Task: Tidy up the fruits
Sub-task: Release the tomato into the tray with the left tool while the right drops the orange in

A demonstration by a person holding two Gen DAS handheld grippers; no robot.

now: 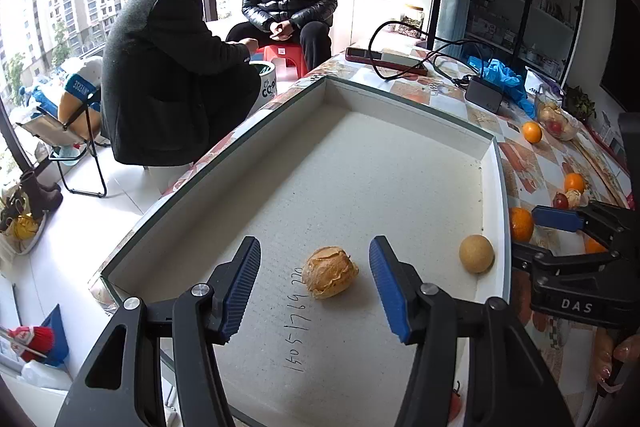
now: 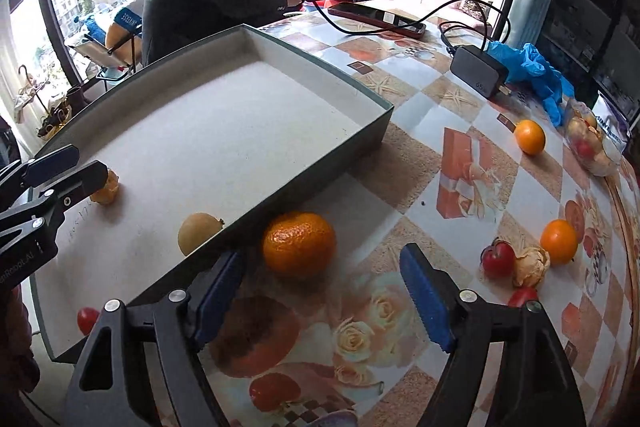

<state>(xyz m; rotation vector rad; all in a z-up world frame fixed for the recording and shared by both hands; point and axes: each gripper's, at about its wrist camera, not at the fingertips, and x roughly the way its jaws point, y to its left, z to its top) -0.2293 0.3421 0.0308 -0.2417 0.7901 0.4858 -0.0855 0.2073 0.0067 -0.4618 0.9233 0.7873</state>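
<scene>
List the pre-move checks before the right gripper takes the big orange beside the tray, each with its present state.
1. Right gripper jaws apart, nothing held: ok.
2. Big orange ahead of the jaws, not yet between them: not ok.
3. Tray wall touches the orange; left finger room: cannot tell.
4. Left gripper open around the husked fruit, not pressing: ok.
5. Free tray floor for a drop: ok.

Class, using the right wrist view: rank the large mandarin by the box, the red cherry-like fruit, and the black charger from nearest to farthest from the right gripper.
From the right gripper:
1. Large mandarin, just ahead between the fingers, against the box wall.
2. Red fruit, off to the right on the tablecloth.
3. Black charger, far back, beside the blue glove.
</scene>
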